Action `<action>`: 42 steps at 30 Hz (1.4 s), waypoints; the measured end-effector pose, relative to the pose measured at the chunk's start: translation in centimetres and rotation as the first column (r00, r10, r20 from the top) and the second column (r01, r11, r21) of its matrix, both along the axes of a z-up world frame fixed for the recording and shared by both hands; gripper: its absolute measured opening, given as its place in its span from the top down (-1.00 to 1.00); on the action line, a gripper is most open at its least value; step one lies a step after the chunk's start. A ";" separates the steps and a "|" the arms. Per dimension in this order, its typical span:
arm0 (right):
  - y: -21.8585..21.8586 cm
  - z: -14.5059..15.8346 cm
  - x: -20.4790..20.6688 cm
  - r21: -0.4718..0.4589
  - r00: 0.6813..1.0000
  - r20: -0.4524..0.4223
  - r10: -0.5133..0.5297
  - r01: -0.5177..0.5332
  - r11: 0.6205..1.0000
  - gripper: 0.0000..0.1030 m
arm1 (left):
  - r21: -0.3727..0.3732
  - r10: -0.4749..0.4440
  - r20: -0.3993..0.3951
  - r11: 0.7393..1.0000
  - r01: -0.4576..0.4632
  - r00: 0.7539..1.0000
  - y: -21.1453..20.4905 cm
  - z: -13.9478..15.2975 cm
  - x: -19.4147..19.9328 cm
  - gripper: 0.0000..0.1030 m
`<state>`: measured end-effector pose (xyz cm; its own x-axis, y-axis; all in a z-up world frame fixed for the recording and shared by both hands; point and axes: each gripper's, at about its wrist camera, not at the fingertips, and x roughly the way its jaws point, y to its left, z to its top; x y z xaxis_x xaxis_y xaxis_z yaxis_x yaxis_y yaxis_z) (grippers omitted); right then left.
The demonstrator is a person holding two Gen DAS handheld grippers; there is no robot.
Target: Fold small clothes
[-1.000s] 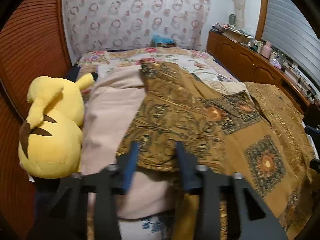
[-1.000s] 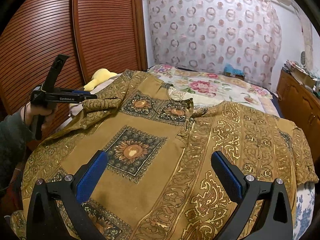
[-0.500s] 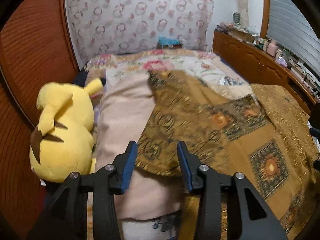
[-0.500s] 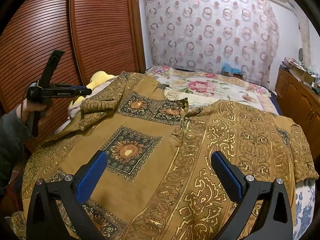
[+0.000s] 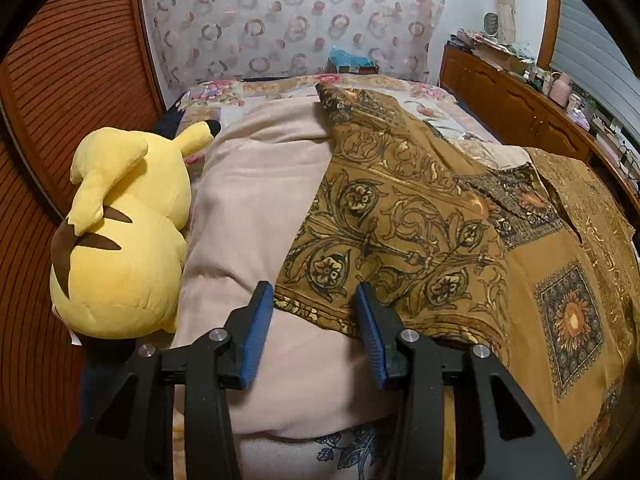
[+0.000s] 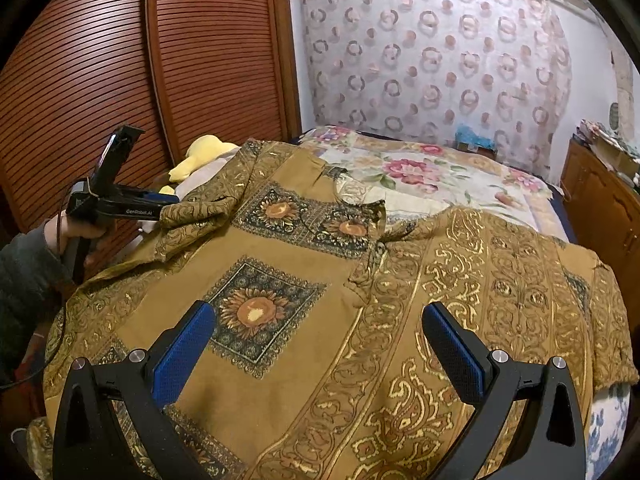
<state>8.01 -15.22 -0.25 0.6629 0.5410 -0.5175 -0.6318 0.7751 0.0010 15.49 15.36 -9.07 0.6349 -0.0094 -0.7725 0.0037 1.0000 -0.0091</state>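
Observation:
A brown and gold patterned shirt point(image 5: 420, 220) lies spread over the bed, and its left sleeve point(image 5: 360, 240) is folded in over the beige blanket point(image 5: 256, 200). My left gripper point(image 5: 314, 292) is open; the sleeve's hem lies between the fingertips, but the pads stand apart from it. In the right wrist view the left gripper point(image 6: 168, 202) sits at the folded sleeve point(image 6: 200, 208), held by a hand point(image 6: 76, 232). My right gripper point(image 6: 319, 312) hovers wide open above the shirt's front point(image 6: 320, 280), with nothing between its fingers.
A yellow plush toy point(image 5: 120, 240) lies left of the blanket, against the slatted wooden doors point(image 6: 120, 60). A floral bedspread point(image 6: 420, 172) covers the far half of the bed. A cluttered wooden dresser point(image 5: 520, 108) runs along the right wall.
The left gripper was shut on the sleeve's edge a second ago; it has opened, and the sleeve now rests on the blanket. The right gripper has stayed in place.

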 end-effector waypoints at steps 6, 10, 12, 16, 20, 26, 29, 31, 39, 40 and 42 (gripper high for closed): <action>0.2 0.5 1.7 -0.002 1.000 -0.005 0.008 -0.008 1.000 -1.00 | -0.015 -0.002 -0.004 1.000 0.002 1.000 -0.4 0.4 -0.5 0.81; -0.1 0.6 2.9 -0.005 1.000 -0.007 0.012 -0.013 1.000 -1.00 | -0.012 -0.004 0.066 1.000 0.005 0.998 -1.6 2.7 -1.6 0.83; -0.4 0.7 3.4 0.000 1.000 -0.007 0.013 -0.013 1.000 -1.00 | -0.024 -0.023 0.102 0.999 0.025 0.994 -2.5 4.4 -1.8 0.84; -1.0 0.8 4.5 0.010 1.000 -0.009 0.004 -0.004 1.000 -1.00 | -0.036 -0.105 0.161 0.993 0.112 0.981 -5.9 7.6 -1.0 0.84; -2.0 0.8 5.3 0.020 1.000 -0.010 -0.017 0.017 1.000 -1.00 | -0.050 -0.196 0.182 0.977 0.208 0.964 -9.4 9.5 0.3 0.83; -3.1 0.3 6.5 0.037 0.998 -0.034 -0.048 0.049 0.998 -1.00 | -0.073 -0.269 0.195 0.955 0.287 0.943 -12.0 10.2 1.7 0.27; -2.9 0.2 6.7 0.027 0.998 -0.034 -0.051 0.052 0.998 -1.00 | -0.059 -0.249 0.178 0.963 0.263 0.952 -11.4 9.6 1.6 0.13; -2.9 0.1 6.9 0.023 0.998 -0.033 -0.051 0.052 0.998 -1.00 | -0.056 -0.237 0.163 0.967 0.249 0.958 -10.7 9.1 1.3 0.03; -2.8 0.2 7.2 0.018 0.998 -0.024 -0.060 0.061 0.998 -1.00 | -0.041 -0.180 0.103 0.982 0.185 0.978 -8.4 6.1 0.6 -0.32; -3.1 0.2 7.3 0.015 0.998 -0.023 -0.064 0.065 0.998 -1.00 | -0.044 -0.178 0.100 0.982 0.184 0.979 -8.3 5.7 0.6 -0.32; -3.5 0.3 7.3 0.009 0.997 -0.018 -0.077 0.077 0.997 -1.00 | -0.056 -0.174 0.094 0.982 0.180 0.980 -8.5 4.9 0.8 -0.32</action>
<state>15.35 -18.73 0.05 0.6933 0.4941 -0.5246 -0.5702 0.8213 0.0199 16.28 6.90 -4.13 0.6841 -0.1750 -0.7081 0.1844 0.9808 -0.0642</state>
